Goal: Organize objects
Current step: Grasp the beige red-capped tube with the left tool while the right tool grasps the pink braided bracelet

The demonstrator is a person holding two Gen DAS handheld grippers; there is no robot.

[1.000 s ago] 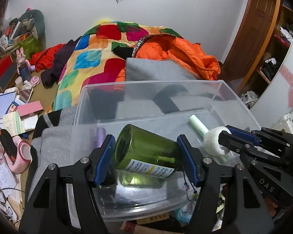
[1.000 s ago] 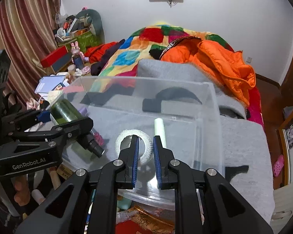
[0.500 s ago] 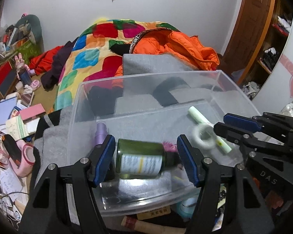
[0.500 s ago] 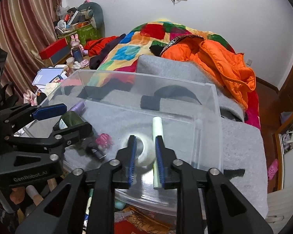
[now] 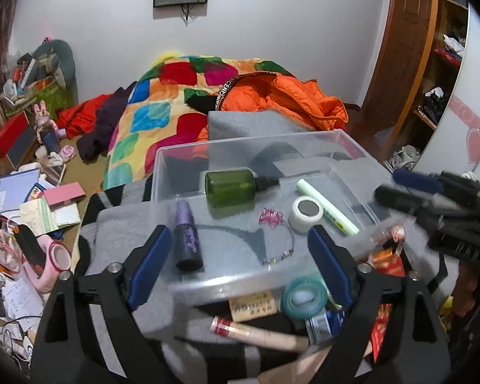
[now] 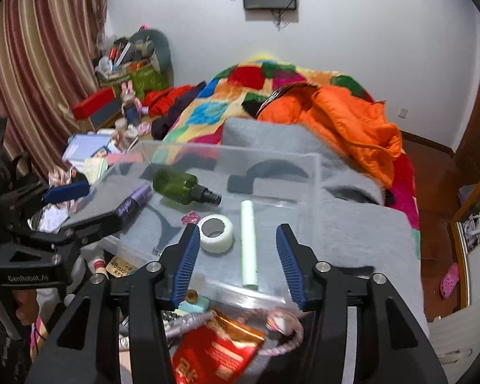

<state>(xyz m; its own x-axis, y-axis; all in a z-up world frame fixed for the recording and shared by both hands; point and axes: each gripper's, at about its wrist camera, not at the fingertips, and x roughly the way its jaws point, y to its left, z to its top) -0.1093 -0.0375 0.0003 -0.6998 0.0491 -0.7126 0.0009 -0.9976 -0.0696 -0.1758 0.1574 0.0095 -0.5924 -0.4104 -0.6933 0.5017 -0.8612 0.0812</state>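
at frame centre, in the bin (image 5: 352,142), bottle (image 5: 232,187) and tape (image 5: 305,212) lie released, both grippers (image 5: 240,252) (image 6: 236,256) just opened, empty; next, fetch loose clutter below.

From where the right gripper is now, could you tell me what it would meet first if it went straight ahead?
Probably the pale green marker lying in the clear plastic box, between the open right gripper pads; the white tape roll sits just beside that line. Depth is hard to judge.
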